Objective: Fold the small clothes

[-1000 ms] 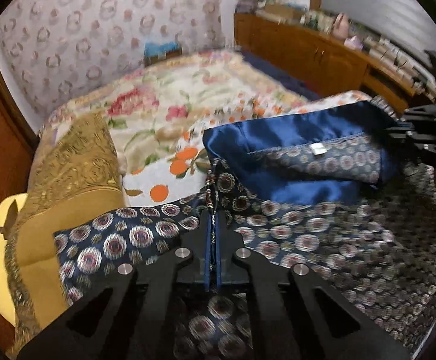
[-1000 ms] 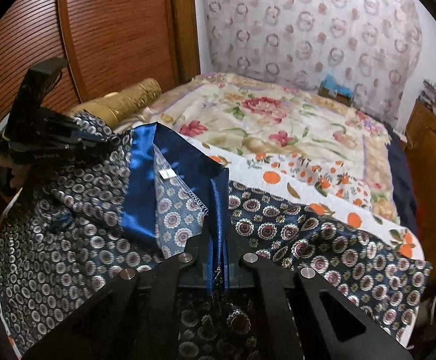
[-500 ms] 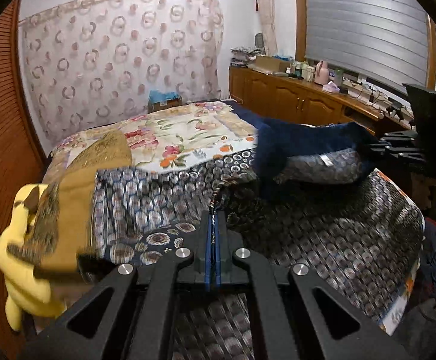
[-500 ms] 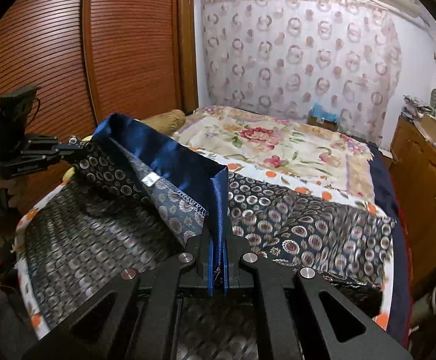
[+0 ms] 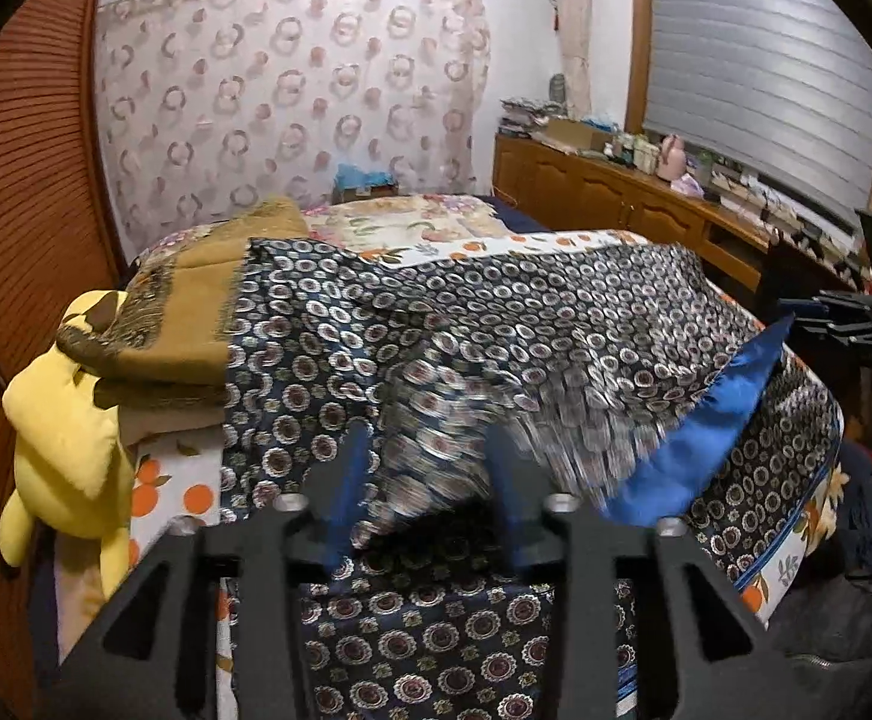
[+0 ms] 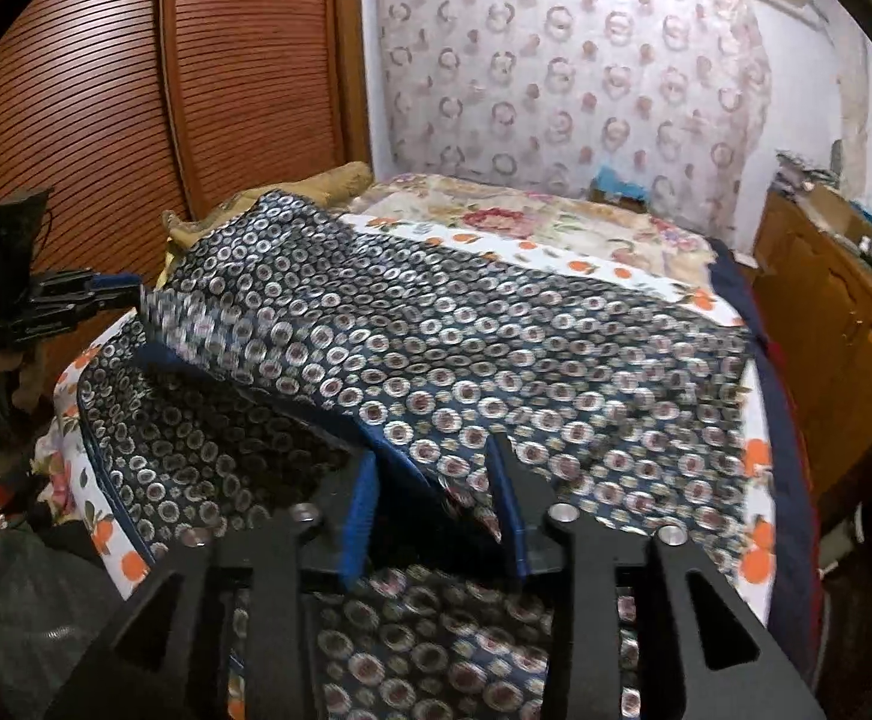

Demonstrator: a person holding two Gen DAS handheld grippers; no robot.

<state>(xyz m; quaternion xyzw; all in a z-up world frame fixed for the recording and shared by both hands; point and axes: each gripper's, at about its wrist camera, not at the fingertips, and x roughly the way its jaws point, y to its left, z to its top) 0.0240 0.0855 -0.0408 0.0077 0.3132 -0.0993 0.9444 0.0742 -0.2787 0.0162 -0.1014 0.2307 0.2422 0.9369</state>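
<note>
Silky patterned garment (image 5: 496,324) blurred, left gripper (image 5: 429,480) and right gripper (image 6: 436,492) opening, cloth slipping free

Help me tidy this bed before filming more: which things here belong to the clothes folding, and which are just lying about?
Part of the job:
- patterned garment
- left hand-held gripper, jaws opening, cloth corner between them
- right hand-held gripper, jaws opening, cloth edge between them

Just lying about:
- yellow plush toy
- tan folded blanket
- floral bedspread

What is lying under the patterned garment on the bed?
The patterned garment lies across a sheet with oranges on the bed, and one end overlaps the tan folded blanket. The sheet under its middle is covered and cannot be seen.
</note>
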